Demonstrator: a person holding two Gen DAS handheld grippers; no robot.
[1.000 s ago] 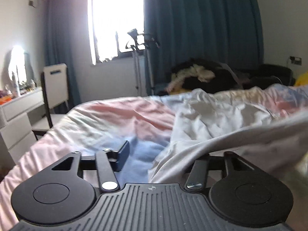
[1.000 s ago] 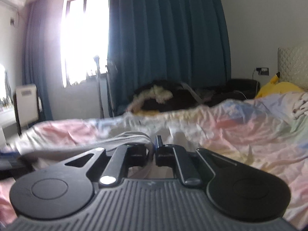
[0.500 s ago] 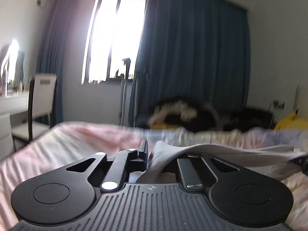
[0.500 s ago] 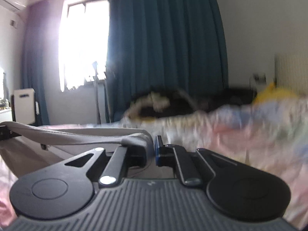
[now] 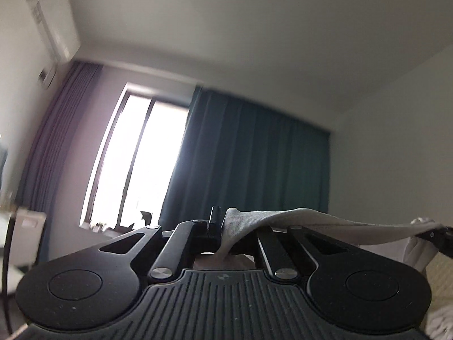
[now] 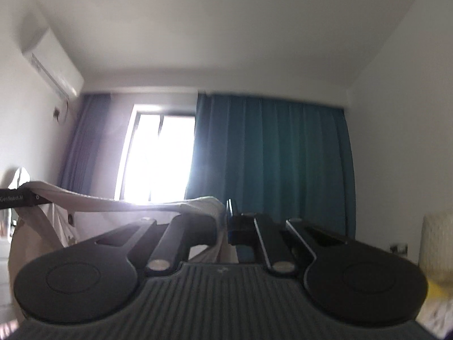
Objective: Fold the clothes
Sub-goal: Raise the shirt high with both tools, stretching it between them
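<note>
L gripper [image 5: 219, 226] clamped on pale garment [image 5: 311, 223], frame ctr; R gripper [image 6: 225, 218] pinching same cloth, stretched toward left edge.

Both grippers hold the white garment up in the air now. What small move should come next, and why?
Probably lower both together toward the bed. The left gripper and right gripper each pinch an end of the garment, stretched between them, with both cameras tilted at the ceiling.

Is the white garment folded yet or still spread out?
Spread: the white garment stretches taut between left gripper and right gripper, both clamped on its edge.
</note>
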